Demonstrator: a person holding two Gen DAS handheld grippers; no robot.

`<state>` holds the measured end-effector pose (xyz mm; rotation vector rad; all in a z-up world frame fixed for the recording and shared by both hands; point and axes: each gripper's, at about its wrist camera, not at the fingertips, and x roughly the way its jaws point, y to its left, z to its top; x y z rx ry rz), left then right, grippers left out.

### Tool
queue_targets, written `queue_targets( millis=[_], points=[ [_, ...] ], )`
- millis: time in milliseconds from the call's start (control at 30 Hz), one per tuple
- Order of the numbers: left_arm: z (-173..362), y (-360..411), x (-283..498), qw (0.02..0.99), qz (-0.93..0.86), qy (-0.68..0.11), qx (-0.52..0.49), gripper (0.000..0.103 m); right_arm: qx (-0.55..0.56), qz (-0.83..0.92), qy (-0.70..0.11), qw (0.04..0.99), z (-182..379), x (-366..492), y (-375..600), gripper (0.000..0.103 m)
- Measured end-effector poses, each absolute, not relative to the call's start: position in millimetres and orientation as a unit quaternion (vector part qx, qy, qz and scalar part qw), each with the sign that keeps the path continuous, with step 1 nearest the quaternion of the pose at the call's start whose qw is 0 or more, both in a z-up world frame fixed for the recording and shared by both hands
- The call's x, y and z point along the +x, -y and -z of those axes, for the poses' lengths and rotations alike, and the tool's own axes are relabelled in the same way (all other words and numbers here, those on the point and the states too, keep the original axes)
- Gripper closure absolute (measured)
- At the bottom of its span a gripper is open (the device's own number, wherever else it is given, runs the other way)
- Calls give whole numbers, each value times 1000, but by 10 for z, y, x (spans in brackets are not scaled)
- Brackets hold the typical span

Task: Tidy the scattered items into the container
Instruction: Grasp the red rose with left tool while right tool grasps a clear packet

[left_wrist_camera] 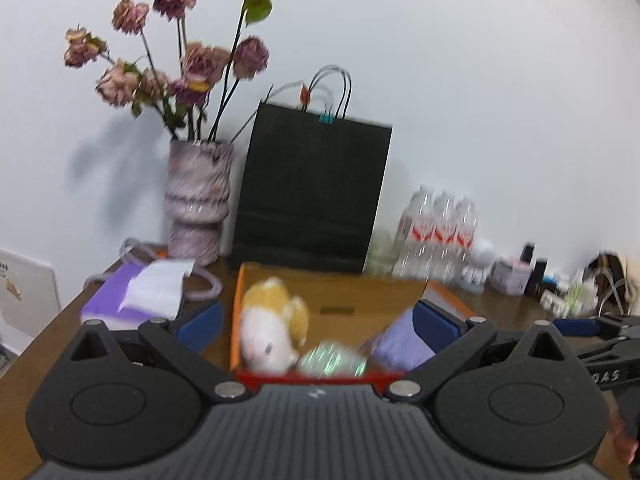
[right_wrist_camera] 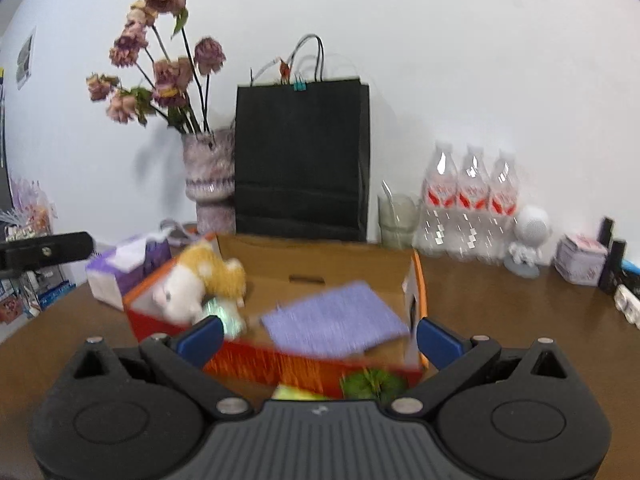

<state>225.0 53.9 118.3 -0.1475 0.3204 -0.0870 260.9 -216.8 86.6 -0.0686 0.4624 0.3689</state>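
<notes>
The cardboard box [left_wrist_camera: 340, 300] sits on the brown wooden table [left_wrist_camera: 48, 344], open at the top, with orange edges and a red front wall; inside it lie a plush toy [left_wrist_camera: 272, 328] of white and yellow at the left end, a shiny green-tinted packet [left_wrist_camera: 332, 362] just beside the toy, and a purple cloth [right_wrist_camera: 336, 318] toward the right end, tilted against the inner wall. The left gripper [left_wrist_camera: 318, 324] has its blue-padded fingers spread wide with nothing between them, one pad either side of the box's front; the right gripper [right_wrist_camera: 320, 338] is likewise spread wide and empty, facing the box from its front-right corner. In the right wrist view something green and leafy [right_wrist_camera: 372, 384] shows at the box's front, partly hidden by the gripper body, and whether it is printed on the wall or a separate thing cannot be told. Behind the box stands a black paper bag [left_wrist_camera: 312, 192] against the white wall; left of it a mottled vase [left_wrist_camera: 198, 204] of dried roses; a purple tissue box [left_wrist_camera: 132, 296] lies left of the cardboard box; right of the bag are a glass [right_wrist_camera: 398, 220], three water bottles [right_wrist_camera: 472, 208], a small white figure [right_wrist_camera: 528, 240] and more small items, blurred.
</notes>
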Motion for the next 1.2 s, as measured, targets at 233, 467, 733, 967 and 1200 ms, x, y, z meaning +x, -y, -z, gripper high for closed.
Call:
queue_targets(
  millis=[233, 467, 733, 967, 1200],
  points=[
    [-869, -674, 1995, 976, 38, -207, -56, 0, -42, -149, -278, 948, -398, 2331, 2365, 0],
    [-609, -644, 1747, 968, 56, -238, -58, 0, -27, -119, -301, 946, -147, 2113, 2509, 0],
    [-470, -427, 1792, 957, 95, -265, -71, 0, -32, -107, -305, 946, -62, 2117, 2507, 0],
    [-377, -220, 1986, 950, 100, -287, -76, 3, -37, -86, -322, 942, 17, 2314, 2429, 5],
    [-247, -151, 2164, 940, 90, -314, -97, 20, -29, -89, -344, 934, 87, 2495, 2423, 27]
  ],
)
